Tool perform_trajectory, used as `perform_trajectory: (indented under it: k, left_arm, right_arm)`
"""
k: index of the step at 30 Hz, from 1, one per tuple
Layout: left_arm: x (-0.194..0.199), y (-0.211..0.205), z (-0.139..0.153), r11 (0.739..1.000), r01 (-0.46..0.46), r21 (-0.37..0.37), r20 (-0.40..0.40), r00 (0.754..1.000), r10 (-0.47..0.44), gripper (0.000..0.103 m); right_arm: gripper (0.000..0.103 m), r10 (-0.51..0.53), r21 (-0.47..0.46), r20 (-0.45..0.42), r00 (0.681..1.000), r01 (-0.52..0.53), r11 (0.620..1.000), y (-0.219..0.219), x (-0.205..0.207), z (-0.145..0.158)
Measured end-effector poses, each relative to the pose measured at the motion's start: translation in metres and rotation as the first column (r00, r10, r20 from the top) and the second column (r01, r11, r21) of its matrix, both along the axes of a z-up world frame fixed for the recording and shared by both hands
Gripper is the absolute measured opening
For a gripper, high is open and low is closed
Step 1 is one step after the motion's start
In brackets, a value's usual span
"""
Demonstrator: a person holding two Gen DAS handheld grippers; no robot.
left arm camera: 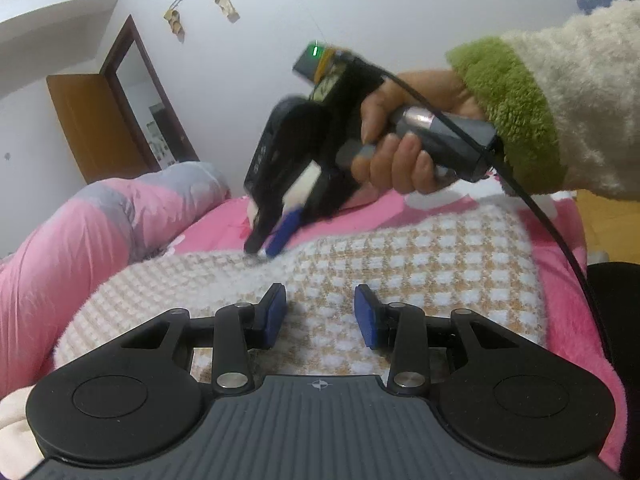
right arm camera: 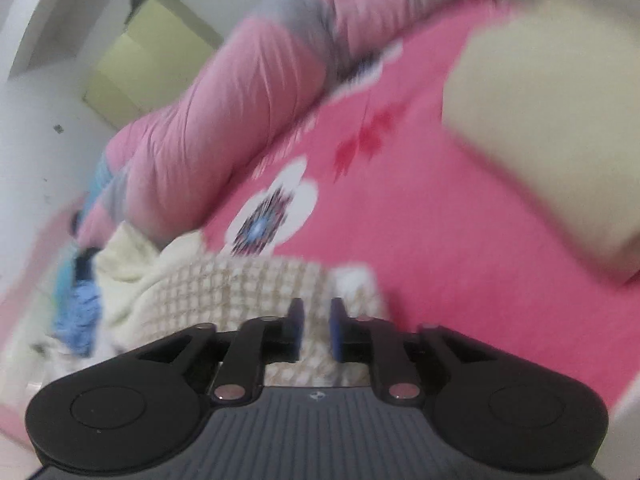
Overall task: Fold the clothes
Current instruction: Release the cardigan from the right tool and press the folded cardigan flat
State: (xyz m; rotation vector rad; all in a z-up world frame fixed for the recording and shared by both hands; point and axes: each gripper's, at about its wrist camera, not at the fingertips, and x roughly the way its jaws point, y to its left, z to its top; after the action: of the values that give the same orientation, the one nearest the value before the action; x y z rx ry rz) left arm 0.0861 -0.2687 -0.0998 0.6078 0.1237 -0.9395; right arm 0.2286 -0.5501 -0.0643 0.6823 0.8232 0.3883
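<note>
A fluffy cream and tan checked garment [left arm camera: 400,264] lies spread on the pink bed, with a paler part folded over on its left side. My left gripper [left arm camera: 320,316] hovers low over its near part, open, with nothing between the blue pads [left arm camera: 276,318]. A hand in a cream and green fleece sleeve holds my right gripper [left arm camera: 267,245], whose tips point down onto the garment's far edge. The right wrist view is blurred: the right gripper [right arm camera: 317,328] has a narrow gap between its pads, over the checked cloth [right arm camera: 248,280], and grips nothing I can see.
A rolled pink and grey quilt [left arm camera: 100,232] lies along the bed's far left side. The pink flowered sheet [right arm camera: 400,208] carries a cream folded piece [right arm camera: 540,120] at the right. Loose cream and blue clothes [right arm camera: 84,308] are heaped at the left. A brown door [left arm camera: 92,128] stands behind.
</note>
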Motion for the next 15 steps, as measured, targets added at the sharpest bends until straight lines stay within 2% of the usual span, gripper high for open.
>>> perform_trajectory:
  k: [2, 7, 10, 11, 12, 15]
  left_arm:
    - [0.0, 0.0, 0.0, 1.0, 0.001, -0.005, -0.008, 1.0, -0.001, 0.037]
    - [0.006, 0.001, 0.0, 1.0, 0.004, -0.018, -0.026, 1.0, -0.005, 0.037]
    - [0.005, 0.002, -0.001, 1.0, 0.001, -0.021, -0.02, 1.0, -0.002, 0.037]
    - [0.004, 0.002, -0.002, 1.0, -0.001, -0.021, -0.018, 1.0, 0.001, 0.037]
    - [0.003, 0.001, -0.002, 1.0, -0.004, -0.02, -0.015, 1.0, 0.004, 0.038]
    - [0.0, 0.001, -0.001, 1.0, -0.008, -0.018, -0.01, 1.0, 0.008, 0.038]
  right_arm:
    - [0.027, 0.018, 0.002, -0.034, 0.999, -0.018, 1.0, 0.004, 0.003, -0.008]
    - [0.029, 0.07, 0.056, -0.036, 0.997, -0.068, 0.996, 0.007, -0.009, -0.014]
    - [0.027, 0.066, 0.082, -0.036, 0.997, -0.063, 0.995, 0.005, -0.013, -0.013]
    - [0.014, 0.053, 0.062, -0.019, 0.998, -0.052, 0.997, 0.009, -0.015, -0.008]
    - [0.009, 0.041, 0.015, 0.025, 0.999, -0.042, 0.999, 0.016, -0.021, 0.001]
    - [0.008, 0.053, -0.211, 0.233, 0.971, -0.003, 0.978, 0.048, -0.053, 0.044]
